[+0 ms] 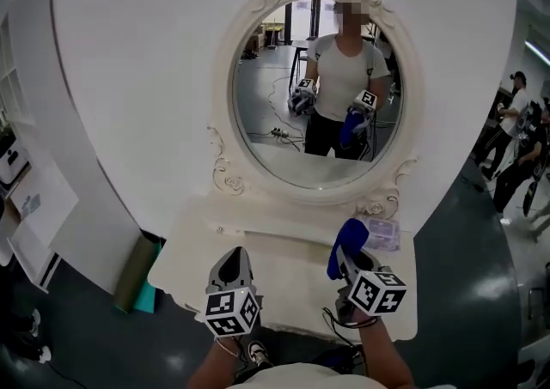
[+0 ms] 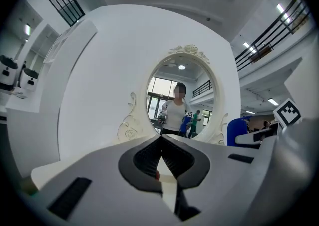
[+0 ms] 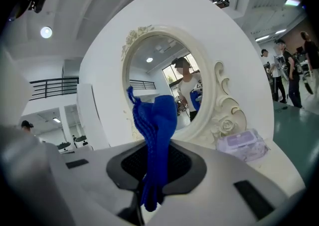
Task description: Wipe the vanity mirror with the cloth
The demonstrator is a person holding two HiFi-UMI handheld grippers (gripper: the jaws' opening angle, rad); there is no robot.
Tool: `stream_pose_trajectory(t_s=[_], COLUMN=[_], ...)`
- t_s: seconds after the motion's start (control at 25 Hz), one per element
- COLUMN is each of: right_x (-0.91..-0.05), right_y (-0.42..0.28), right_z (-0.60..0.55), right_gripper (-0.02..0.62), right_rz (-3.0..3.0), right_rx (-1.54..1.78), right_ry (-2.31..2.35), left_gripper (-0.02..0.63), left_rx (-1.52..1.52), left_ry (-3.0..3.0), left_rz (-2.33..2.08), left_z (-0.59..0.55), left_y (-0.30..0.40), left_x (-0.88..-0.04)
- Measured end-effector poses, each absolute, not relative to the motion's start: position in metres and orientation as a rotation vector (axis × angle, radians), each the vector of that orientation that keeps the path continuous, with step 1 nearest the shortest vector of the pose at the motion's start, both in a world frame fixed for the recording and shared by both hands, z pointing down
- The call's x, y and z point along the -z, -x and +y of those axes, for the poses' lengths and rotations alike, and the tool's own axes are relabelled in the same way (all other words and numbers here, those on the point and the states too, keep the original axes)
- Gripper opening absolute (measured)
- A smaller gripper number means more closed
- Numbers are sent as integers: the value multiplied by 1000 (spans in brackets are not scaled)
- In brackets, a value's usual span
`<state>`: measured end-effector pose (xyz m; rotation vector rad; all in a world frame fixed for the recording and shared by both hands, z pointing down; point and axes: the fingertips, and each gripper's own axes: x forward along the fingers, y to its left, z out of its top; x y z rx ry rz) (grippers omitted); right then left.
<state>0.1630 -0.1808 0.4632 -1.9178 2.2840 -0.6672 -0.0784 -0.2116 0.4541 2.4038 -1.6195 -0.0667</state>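
Wiping not started tbh: right gripper (image 1: 346, 258) jaws pinching cloth (image 3: 154, 120), short of mirror (image 1: 288, 134); left gripper (image 1: 233, 257) jaws pressed together, empty.

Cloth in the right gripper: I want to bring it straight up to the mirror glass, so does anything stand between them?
Nothing visible does. The right gripper, shut on the blue cloth, faces the mirror glass with open space between. The pack of wipes lies off to the right, at the frame's foot.
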Motion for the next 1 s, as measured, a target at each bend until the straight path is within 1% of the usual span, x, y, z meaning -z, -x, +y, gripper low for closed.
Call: stream_pose_trajectory(t_s=[0.16, 0.36, 0.72, 1.0], right_x=[-451, -456, -448, -409], right_y=[-147, -141, -176, -181], right_z=[-220, -244, -264, -295], right_gripper=[66, 66, 66, 66], right_rz=[2256, 2212, 2205, 2295], right_rx=[601, 610, 576, 451], right_ry=[1957, 2029, 2116, 2061], left_gripper=[6, 5, 5, 5], left_rx=[85, 79, 87, 79], left_ry=[-2444, -2483, -2479, -2598], left_rz=[-1568, -1473, -1360, -1318], left_z=[-260, -310, -351, -369], left_y=[88, 84, 33, 13], left_x=[-447, -450, -462, -418])
